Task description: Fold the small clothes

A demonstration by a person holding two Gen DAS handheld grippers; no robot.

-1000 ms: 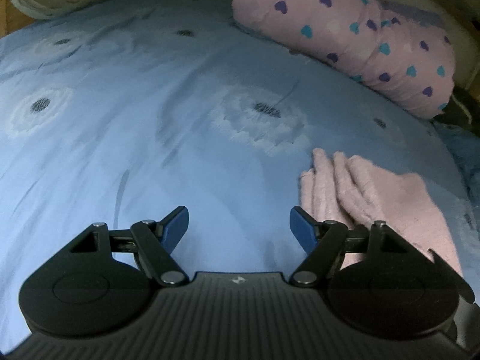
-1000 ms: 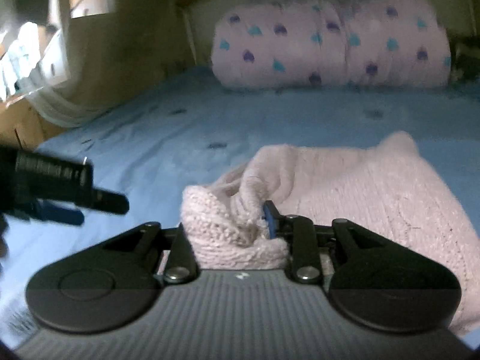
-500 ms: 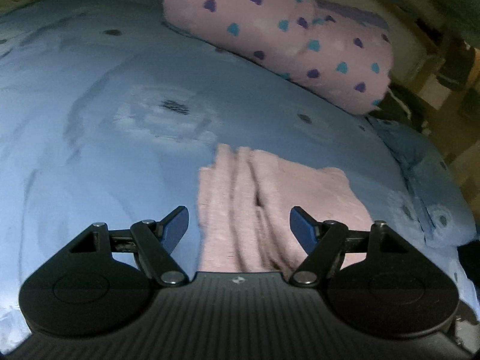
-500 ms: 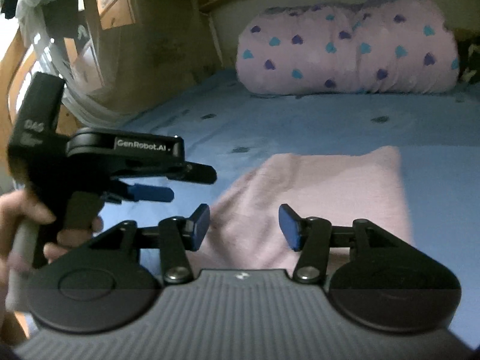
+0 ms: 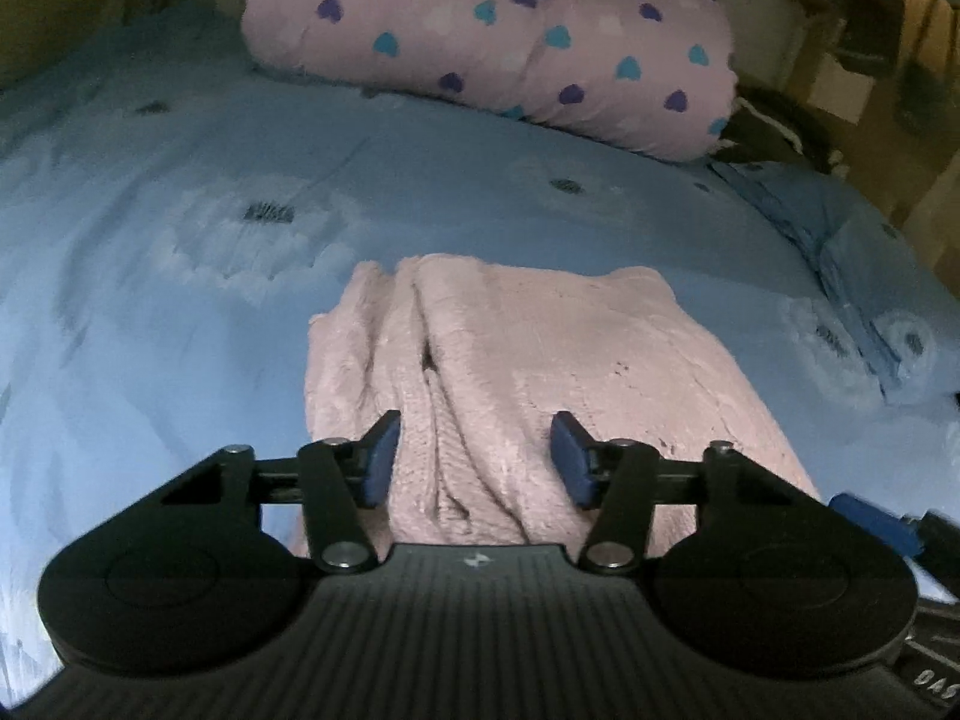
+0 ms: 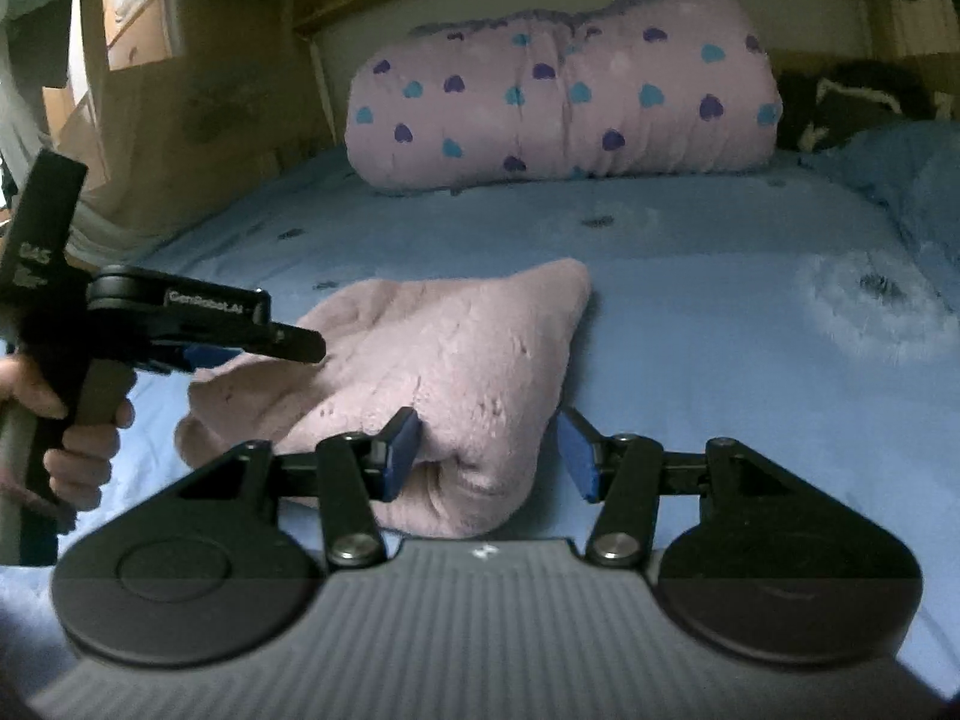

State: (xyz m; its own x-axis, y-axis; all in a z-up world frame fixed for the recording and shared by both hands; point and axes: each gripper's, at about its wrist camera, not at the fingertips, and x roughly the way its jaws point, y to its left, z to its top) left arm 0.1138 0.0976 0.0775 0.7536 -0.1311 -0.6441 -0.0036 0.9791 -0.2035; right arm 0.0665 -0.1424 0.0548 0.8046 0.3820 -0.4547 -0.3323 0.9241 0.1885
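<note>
A small pink knitted garment [image 5: 528, 360] lies folded on the blue bed sheet [image 5: 150, 300]. My left gripper [image 5: 477, 459] is open, its blue pads on either side of the garment's near edge, with folds of cloth between them. My right gripper [image 6: 489, 453] is open around the garment's near right corner [image 6: 480, 396]; the cloth bulges between the pads. The left gripper [image 6: 198, 330] also shows from the side in the right wrist view, over the garment's left edge.
A rolled pink quilt with blue and purple hearts [image 5: 498, 42] lies along the back of the bed [image 6: 564, 96]. A blue pillow [image 5: 852, 252] sits at the right. Wooden furniture [image 6: 180, 120] stands at the left beyond the bed.
My right gripper let go of the bunched garment and opened; the garment now lies flatter. My left gripper swung right over the garment's near edge, and both grippers now straddle cloth.
</note>
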